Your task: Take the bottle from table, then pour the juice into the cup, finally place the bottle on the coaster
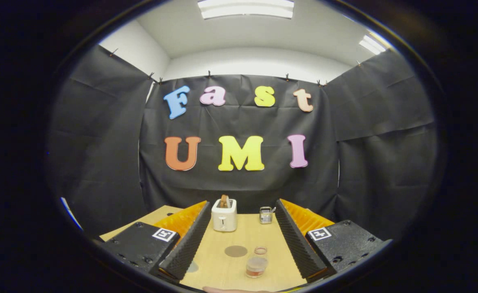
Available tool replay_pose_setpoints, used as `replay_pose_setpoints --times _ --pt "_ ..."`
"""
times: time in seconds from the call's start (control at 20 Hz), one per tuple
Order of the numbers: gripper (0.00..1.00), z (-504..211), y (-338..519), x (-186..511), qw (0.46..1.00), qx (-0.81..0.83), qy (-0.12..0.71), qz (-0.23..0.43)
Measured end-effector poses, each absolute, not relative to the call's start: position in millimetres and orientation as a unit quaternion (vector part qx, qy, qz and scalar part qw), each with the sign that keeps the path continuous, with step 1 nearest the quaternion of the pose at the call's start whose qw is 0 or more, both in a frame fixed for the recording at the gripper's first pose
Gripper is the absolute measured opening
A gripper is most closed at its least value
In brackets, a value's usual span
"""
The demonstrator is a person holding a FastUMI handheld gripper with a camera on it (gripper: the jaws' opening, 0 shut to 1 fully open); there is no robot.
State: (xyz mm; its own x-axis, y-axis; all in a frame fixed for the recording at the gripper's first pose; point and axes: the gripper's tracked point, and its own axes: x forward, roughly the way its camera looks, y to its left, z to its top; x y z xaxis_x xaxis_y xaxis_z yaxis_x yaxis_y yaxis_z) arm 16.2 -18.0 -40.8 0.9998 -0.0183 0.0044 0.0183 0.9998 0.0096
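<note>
We see the gripper [239,238] spread wide, its fingers [186,240] touching and holding nothing. Between them on the table [216,264] stands a small cup [256,267] with reddish juice; just beyond lie a round coaster [236,251] and a ring-shaped lid [260,250]. Farther off are a toaster [224,215] and, to its right, a metal rack [266,215].

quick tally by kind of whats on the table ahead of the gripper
Open gripper, nothing between its fingers.
toaster: 1
small metal rack: 1
round coaster: 1
clear cup: 1
small ring-shaped lid: 1
Total: 5
</note>
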Motion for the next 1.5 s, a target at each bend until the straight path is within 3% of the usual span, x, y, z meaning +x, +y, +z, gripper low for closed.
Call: replay_pose_setpoints --times 0.6,1.5 --pt "1.00 -90 -34 21 1.000 0.006 -0.016 -0.017" --pt "1.00 -222 -58 37 0.998 -0.027 0.011 -0.051"
